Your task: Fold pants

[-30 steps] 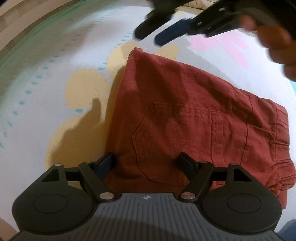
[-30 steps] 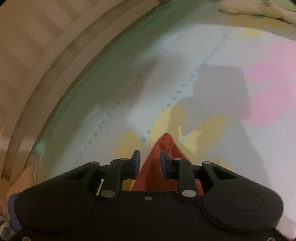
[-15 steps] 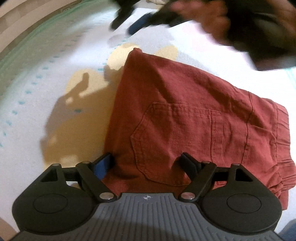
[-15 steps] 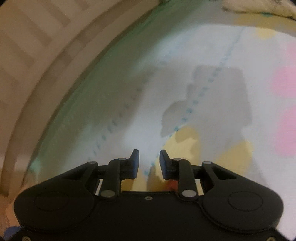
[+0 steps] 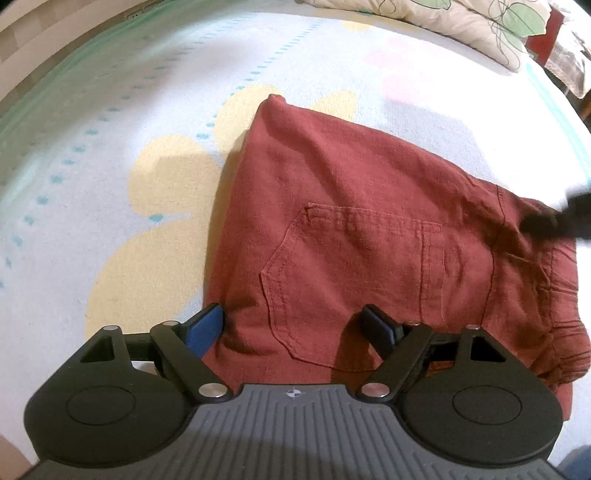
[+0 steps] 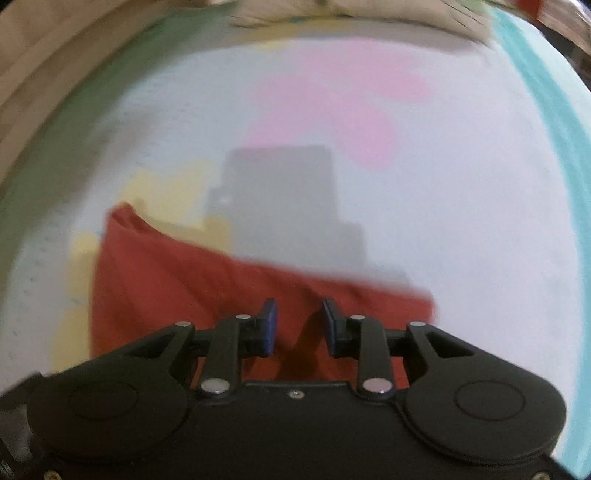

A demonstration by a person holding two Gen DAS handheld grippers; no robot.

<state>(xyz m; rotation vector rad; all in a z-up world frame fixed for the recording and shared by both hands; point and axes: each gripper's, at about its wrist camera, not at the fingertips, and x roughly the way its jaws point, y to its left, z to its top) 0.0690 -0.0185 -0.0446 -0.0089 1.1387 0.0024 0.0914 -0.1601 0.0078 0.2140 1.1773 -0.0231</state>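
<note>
The rust-red pants point(image 5: 369, 229) lie folded into a compact stack on the bed, back pocket up, waistband at the right. My left gripper point(image 5: 291, 328) is open wide over the near edge of the stack, with nothing between its blue pads. My right gripper point(image 6: 298, 325) is open a little, just above the pants point(image 6: 192, 280), holding nothing. In the left wrist view its blurred dark tip point(image 5: 554, 221) hovers over the waistband side at the right edge.
The bed sheet point(image 5: 110, 129) is white with yellow and pink flower shapes and blue dashes, with a green border at the far left. A leaf-print pillow or quilt point(image 5: 461, 18) lies at the far edge. The right wrist view is motion-blurred.
My right gripper has let go of the far corner of the pants and swung from the far left across to the waistband side at the right. The left gripper stayed put.
</note>
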